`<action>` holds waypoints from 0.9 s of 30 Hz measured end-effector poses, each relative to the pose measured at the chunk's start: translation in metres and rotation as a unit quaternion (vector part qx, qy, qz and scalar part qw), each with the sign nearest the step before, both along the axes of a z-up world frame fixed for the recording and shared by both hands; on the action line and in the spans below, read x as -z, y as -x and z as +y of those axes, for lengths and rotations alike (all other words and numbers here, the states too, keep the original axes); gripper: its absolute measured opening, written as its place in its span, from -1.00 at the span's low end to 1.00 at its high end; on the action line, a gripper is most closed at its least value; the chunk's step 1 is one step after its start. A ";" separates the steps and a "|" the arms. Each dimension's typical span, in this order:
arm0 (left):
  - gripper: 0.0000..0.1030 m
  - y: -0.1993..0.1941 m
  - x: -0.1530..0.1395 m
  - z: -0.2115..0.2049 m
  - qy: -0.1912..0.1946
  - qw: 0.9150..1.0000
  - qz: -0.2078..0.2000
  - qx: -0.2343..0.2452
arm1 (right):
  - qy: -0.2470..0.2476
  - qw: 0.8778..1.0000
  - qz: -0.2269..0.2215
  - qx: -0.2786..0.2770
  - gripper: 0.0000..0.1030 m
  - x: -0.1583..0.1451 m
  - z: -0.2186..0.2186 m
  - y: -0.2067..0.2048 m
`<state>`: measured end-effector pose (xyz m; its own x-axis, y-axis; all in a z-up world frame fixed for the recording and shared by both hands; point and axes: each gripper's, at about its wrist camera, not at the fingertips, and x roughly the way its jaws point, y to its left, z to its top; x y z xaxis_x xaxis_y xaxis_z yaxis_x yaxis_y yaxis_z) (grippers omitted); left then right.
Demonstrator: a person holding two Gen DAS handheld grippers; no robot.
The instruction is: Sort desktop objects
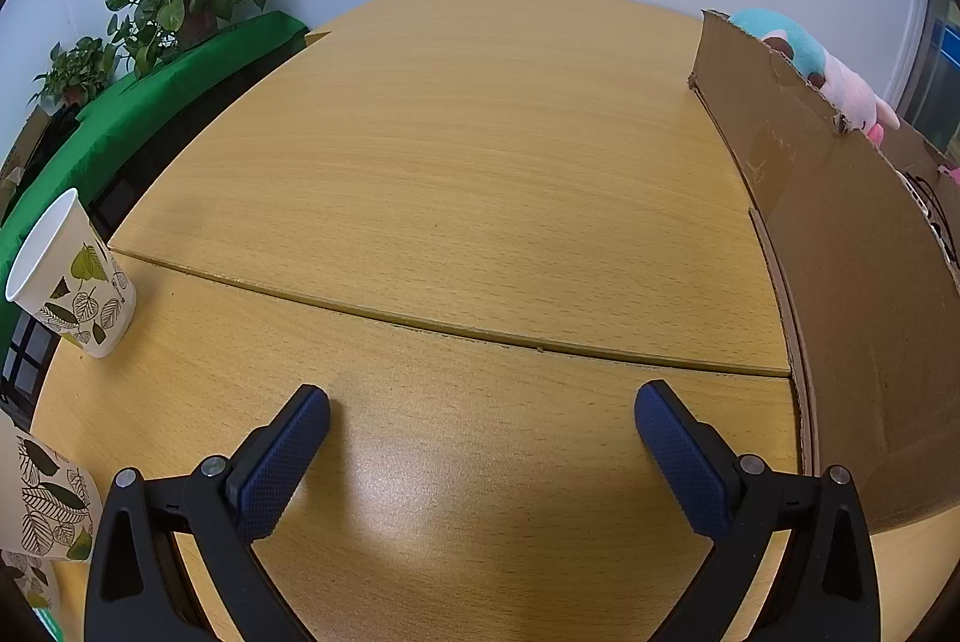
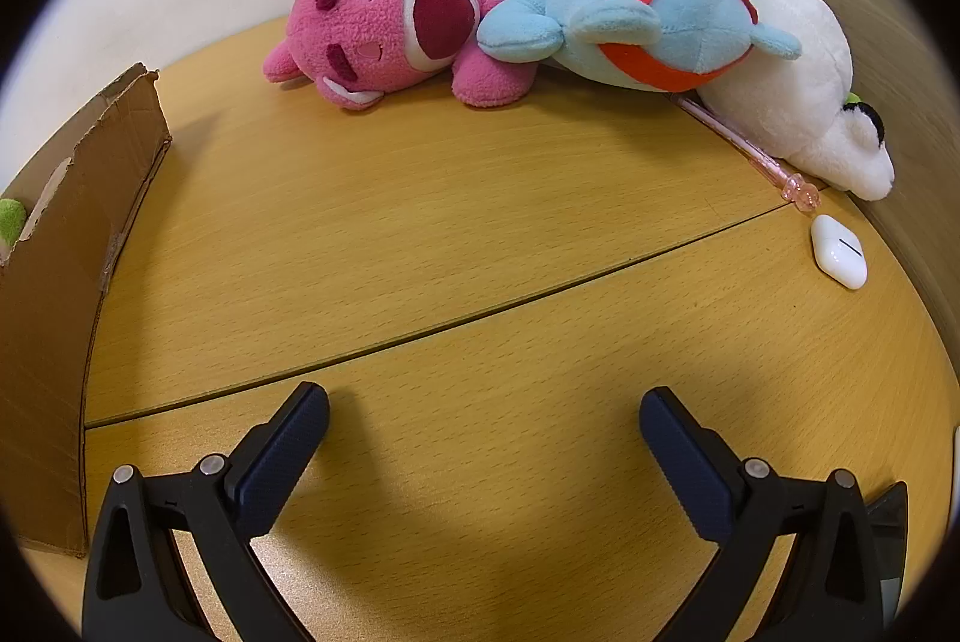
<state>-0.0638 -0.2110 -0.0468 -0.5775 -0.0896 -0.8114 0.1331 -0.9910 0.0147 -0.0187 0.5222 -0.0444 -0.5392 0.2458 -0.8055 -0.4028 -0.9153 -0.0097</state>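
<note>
Right wrist view: both the right gripper [image 2: 483, 417] and left gripper [image 1: 482, 417] are held wide, empty; the pink plush [image 2: 384, 27] should be approached squarely.

The left wrist view looks low along the desk [image 1: 480, 162] toward the wall, box [image 1: 840, 282] at right; the right wrist view faces plush toys [image 2: 396, 24], box [image 2: 60, 282] at left; both share desk and box.

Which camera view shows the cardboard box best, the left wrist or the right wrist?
The left wrist view shows the cardboard box best: one long side wall, its torn top edge and a plush toy sticking out above. The right wrist view shows only one end of it at the left edge.
</note>
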 end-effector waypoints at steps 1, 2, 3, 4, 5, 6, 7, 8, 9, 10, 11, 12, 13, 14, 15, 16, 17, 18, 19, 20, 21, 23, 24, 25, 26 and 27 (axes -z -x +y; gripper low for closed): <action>1.00 0.000 0.000 0.000 0.000 1.000 0.000 0.000 | 0.000 1.000 0.000 0.000 1.00 0.000 0.000 0.001; 1.00 0.000 0.000 0.000 0.000 1.000 0.000 0.000 | 0.000 1.000 0.000 0.000 1.00 0.000 0.000 0.001; 1.00 0.000 0.000 0.000 0.000 1.000 0.000 0.000 | 0.000 1.000 0.000 0.000 1.00 0.000 0.000 0.001; 1.00 0.000 0.000 -0.001 0.000 1.000 0.000 0.001 | 0.000 1.000 0.000 0.000 1.00 0.000 0.000 0.001; 1.00 0.000 0.000 -0.001 0.000 1.000 0.000 0.001 | 0.000 1.000 0.000 0.000 1.00 0.000 0.000 0.001; 1.00 0.000 0.000 0.000 0.000 1.000 0.000 0.001 | 0.000 1.000 -0.001 -0.001 1.00 0.000 0.000 0.001; 1.00 0.000 -0.001 0.000 0.000 1.000 0.000 0.001 | 0.000 1.000 -0.001 -0.001 1.00 0.000 0.000 0.001; 1.00 0.000 -0.001 -0.001 0.000 1.000 0.000 0.001 | 0.000 1.000 -0.001 -0.001 1.00 0.000 0.000 0.001; 1.00 0.000 -0.001 0.000 0.000 1.000 0.000 0.001 | 0.000 1.000 -0.001 -0.001 1.00 0.000 0.000 0.001; 1.00 0.000 -0.001 0.000 0.000 1.000 0.000 0.001 | 0.000 1.000 -0.001 -0.001 1.00 0.000 0.000 0.001; 1.00 0.000 -0.001 0.000 0.000 1.000 0.000 0.001 | 0.000 1.000 -0.001 -0.001 1.00 0.001 0.000 0.001; 1.00 0.000 -0.001 0.000 0.000 1.000 0.000 0.001 | 0.000 1.000 -0.001 -0.001 1.00 0.001 0.000 0.001; 1.00 0.000 -0.001 -0.001 0.000 1.000 0.000 0.002 | 0.000 1.000 -0.001 -0.001 1.00 0.001 0.000 0.001; 1.00 0.000 -0.001 -0.001 0.000 1.000 0.000 0.002 | 0.000 1.000 -0.001 -0.001 1.00 0.001 0.000 0.001; 1.00 0.000 -0.001 -0.001 0.000 1.000 0.000 0.002 | 0.000 1.000 -0.001 -0.001 1.00 0.001 0.000 0.001; 1.00 0.000 -0.001 -0.001 0.000 1.000 0.000 0.002 | 0.000 1.000 -0.001 -0.001 1.00 0.001 0.000 0.001; 1.00 0.000 -0.001 -0.001 0.000 1.000 0.000 0.002 | 0.000 1.000 -0.001 -0.001 1.00 0.001 0.000 0.001; 1.00 0.000 -0.001 -0.001 0.000 1.000 0.000 0.002 | 0.000 1.000 -0.001 -0.001 1.00 0.001 0.000 0.001; 1.00 0.000 -0.001 -0.001 0.000 1.000 0.000 0.002 | 0.000 1.000 -0.001 -0.001 1.00 0.001 0.001 0.001; 1.00 0.000 -0.001 -0.001 0.000 1.000 0.000 0.002 | 0.001 1.000 -0.001 -0.001 1.00 0.001 0.001 0.001; 1.00 0.000 -0.001 -0.001 0.000 1.000 0.000 0.003 | 0.001 1.000 -0.001 -0.001 1.00 0.001 0.001 0.001; 1.00 0.000 -0.002 -0.002 0.000 1.000 0.000 0.003 | 0.001 1.000 -0.001 -0.001 1.00 0.001 0.001 0.001; 1.00 0.000 -0.002 -0.002 0.000 1.000 0.000 0.003 | 0.001 1.000 -0.001 -0.001 1.00 0.001 0.001 0.001; 1.00 0.000 -0.002 -0.002 0.000 1.000 0.000 0.003 | 0.001 1.000 -0.001 -0.001 1.00 0.001 0.001 0.001; 1.00 0.000 -0.002 -0.002 0.000 1.000 0.000 0.003 | 0.001 1.000 -0.001 -0.001 1.00 0.001 0.001 0.001; 1.00 0.000 -0.002 -0.002 0.000 1.000 0.000 0.003 | 0.001 1.000 -0.001 -0.001 1.00 0.001 0.001 0.001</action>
